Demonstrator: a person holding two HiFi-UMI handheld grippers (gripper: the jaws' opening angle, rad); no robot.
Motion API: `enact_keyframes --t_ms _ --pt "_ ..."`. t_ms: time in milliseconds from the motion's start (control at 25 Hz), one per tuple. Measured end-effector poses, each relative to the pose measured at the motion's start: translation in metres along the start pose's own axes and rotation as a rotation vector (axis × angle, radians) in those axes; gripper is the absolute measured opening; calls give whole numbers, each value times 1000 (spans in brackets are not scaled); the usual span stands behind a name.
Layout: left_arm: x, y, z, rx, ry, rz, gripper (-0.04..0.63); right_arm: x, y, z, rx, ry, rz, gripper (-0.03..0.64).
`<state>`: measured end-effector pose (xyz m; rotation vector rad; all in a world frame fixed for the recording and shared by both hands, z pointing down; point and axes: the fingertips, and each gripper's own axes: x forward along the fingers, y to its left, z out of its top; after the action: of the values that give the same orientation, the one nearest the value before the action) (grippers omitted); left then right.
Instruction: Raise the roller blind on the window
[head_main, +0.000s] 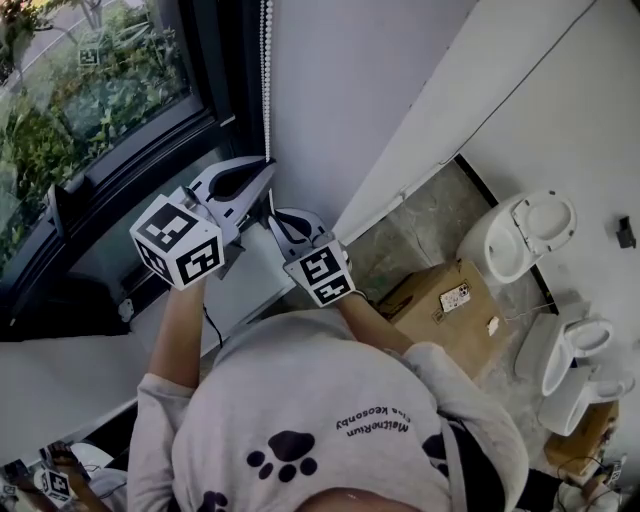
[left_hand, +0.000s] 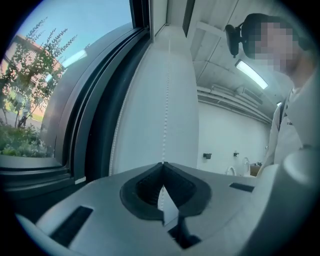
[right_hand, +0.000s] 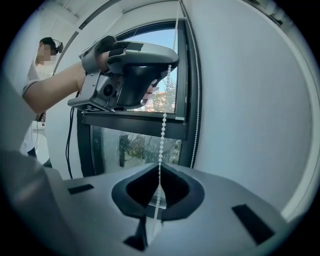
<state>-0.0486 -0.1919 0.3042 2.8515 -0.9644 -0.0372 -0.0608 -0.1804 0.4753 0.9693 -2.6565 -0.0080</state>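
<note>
A white bead chain hangs down the wall beside the dark-framed window. My left gripper is shut on this chain, and my right gripper is shut on it just below. In the left gripper view the bead chain rises straight up from the closed jaws of my left gripper. From the right gripper's camera, the bead chain drops from the left gripper into my right gripper. The chain's second strand hangs along the window frame. The blind itself is not in view.
A white sill runs below the window, with a black cable hanging by it. On the floor to the right stand a cardboard box and several white toilets. The white wall is close behind the chain.
</note>
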Motion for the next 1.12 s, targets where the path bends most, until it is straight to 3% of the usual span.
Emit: enact_keyframes --t_ms 280,760,1120 --pt "-3 2 -2 -23 -21 -4 8 -16 1 21 0 -19 25 14" --pt "-1 0 -2 -32 -37 -18 8 -89 -33 181 11 -347 -6 52" --pt "-2 -4 -2 -32 -45 -25 8 -91 -35 251 -44 -422 16 77"
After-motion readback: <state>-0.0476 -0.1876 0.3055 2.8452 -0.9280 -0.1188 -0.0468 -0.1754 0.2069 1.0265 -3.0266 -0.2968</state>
